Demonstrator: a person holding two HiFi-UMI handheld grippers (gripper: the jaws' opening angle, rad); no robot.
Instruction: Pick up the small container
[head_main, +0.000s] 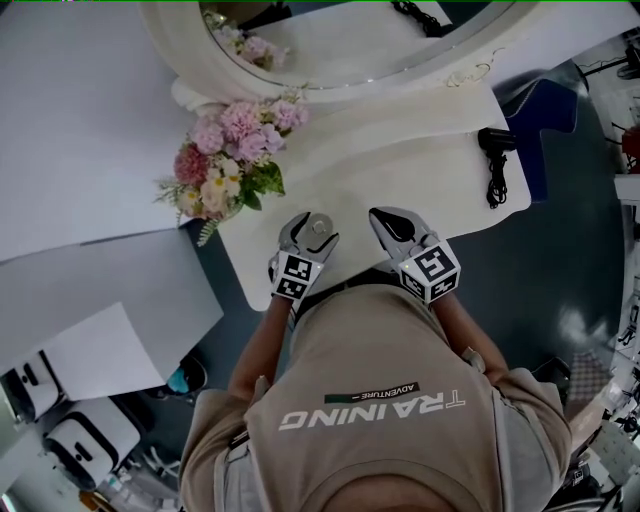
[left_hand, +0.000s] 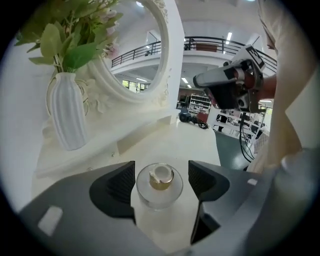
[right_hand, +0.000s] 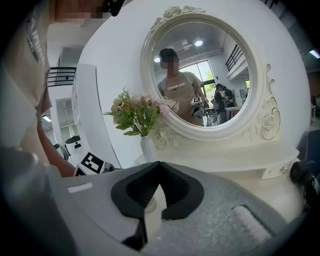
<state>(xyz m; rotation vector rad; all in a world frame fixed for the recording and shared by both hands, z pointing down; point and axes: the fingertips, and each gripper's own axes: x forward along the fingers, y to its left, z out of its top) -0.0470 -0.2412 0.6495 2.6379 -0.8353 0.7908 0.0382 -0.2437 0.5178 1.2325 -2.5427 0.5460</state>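
Note:
The small container (left_hand: 160, 189) is a clear round glass jar with a gold cap. It stands on the white dressing table (head_main: 400, 165) near its front edge. My left gripper (left_hand: 161, 175) is open, one jaw on each side of the jar, with a thin gap at each pad. From the head view the same jar (head_main: 320, 228) shows between the left gripper's (head_main: 314, 222) fingers. My right gripper (head_main: 379, 215) hovers just to the right of it over the table, shut and empty; in its own view the right gripper (right_hand: 158, 164) has its tips touching.
A white vase of pink flowers (head_main: 225, 165) stands at the table's left end, left of the jar. The round mirror (head_main: 350, 60) rises behind. A black hair dryer (head_main: 495, 150) with its cord lies at the right end. The table's front edge runs just under both grippers.

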